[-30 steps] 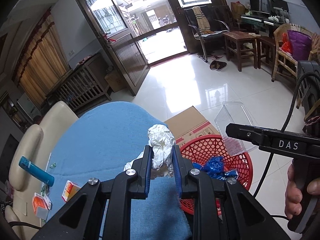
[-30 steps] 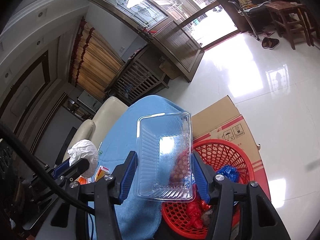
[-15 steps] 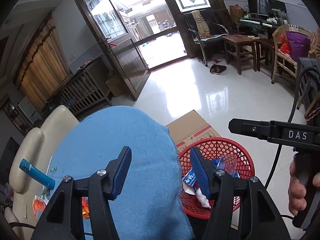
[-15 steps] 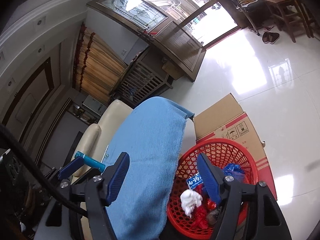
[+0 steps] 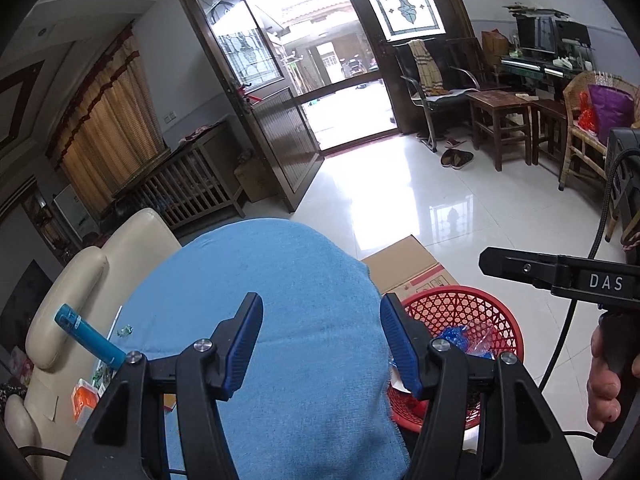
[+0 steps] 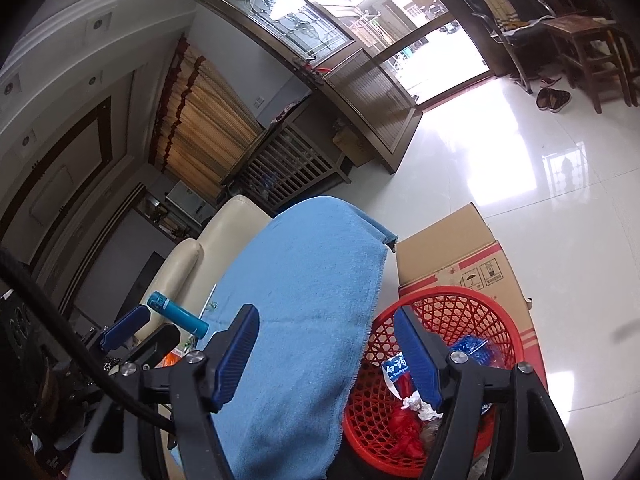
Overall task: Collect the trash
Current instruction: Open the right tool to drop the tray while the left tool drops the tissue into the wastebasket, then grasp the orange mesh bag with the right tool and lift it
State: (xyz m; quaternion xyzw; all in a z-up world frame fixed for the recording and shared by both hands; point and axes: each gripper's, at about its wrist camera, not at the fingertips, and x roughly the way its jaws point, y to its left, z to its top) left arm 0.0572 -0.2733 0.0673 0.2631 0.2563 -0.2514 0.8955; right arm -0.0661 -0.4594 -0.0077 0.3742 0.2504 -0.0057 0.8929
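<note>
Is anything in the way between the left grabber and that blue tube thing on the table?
Nothing visible blocks it. The left gripper is open and empty over the blue cloth; the blue tube lies off to its left, uncovered.

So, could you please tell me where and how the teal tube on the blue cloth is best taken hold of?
Grip the teal tube across its smooth mid-body, probably with the left tool, which is nearer and stands open. Come from above, jaws straddling its narrow width: it lies flat and slanted on the blue cloth, capped end far, so the round sides are exposed.
</note>
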